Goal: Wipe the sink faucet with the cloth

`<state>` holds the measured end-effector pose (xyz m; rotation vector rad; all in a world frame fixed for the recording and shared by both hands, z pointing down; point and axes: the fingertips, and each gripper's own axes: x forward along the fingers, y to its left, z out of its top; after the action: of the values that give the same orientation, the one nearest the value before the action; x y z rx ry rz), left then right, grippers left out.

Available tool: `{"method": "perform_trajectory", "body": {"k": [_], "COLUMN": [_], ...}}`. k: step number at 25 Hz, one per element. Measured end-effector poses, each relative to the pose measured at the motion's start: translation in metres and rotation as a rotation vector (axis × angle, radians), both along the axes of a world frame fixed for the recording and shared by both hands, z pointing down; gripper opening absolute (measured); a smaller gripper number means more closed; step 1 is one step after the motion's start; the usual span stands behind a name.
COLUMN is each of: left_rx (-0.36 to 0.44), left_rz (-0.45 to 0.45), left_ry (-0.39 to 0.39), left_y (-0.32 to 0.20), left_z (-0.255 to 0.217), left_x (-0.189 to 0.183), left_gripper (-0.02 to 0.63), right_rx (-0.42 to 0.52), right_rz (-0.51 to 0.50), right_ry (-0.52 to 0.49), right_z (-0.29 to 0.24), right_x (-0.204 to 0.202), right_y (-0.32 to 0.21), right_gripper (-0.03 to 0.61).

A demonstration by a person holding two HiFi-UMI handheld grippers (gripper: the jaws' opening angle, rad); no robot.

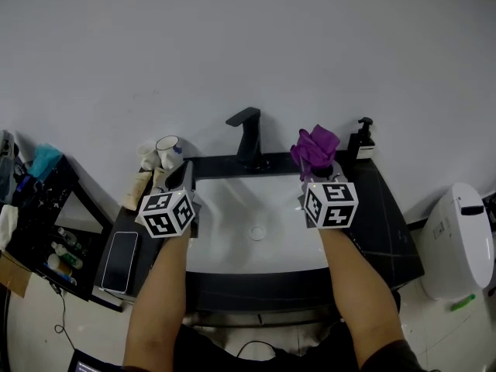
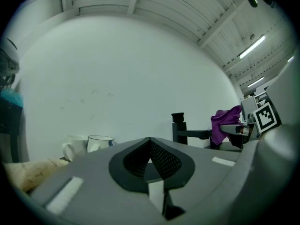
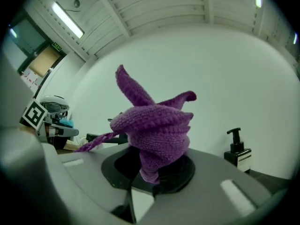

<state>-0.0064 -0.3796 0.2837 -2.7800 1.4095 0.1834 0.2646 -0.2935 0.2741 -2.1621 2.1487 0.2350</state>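
A black faucet (image 1: 248,136) stands at the back of the white sink (image 1: 232,231); its spout also shows in the left gripper view (image 2: 187,132). My right gripper (image 1: 319,170) is shut on a bunched purple knitted cloth (image 1: 314,149) (image 3: 157,128), held to the right of the faucet and apart from it. The cloth stands up out of the jaws and hides most of the faucet in the right gripper view. My left gripper (image 1: 184,178) (image 2: 150,165) is shut with nothing in it, over the sink's left rim.
Two white mugs (image 1: 161,150) (image 2: 86,144) stand at the back left of the dark counter (image 1: 380,223). A black soap pump bottle (image 1: 362,139) (image 3: 237,153) is at the back right. A phone (image 1: 120,260) lies at the left front; a toilet (image 1: 457,239) stands at the right.
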Motion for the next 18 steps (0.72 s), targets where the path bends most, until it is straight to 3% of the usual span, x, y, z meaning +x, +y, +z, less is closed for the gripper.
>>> {"method": "perform_trajectory", "body": {"k": [6,18], "left_rx": [0.008,0.008], "left_rz": [0.026,0.041], "left_ry": [-0.033,-0.059], "left_y": [0.005,0.007], "left_z": [0.001,0.004], "left_x": [0.011,0.019], "left_gripper": [0.017,0.017], "right_rx": [-0.077,-0.145], "right_rz": [-0.064,-0.165], "right_ry": [0.026,0.152], "right_z": [0.008,0.030], "right_x": [-0.015,-0.043], "right_y": [0.004,-0.007], "right_gripper": [0.057,0.057]}}
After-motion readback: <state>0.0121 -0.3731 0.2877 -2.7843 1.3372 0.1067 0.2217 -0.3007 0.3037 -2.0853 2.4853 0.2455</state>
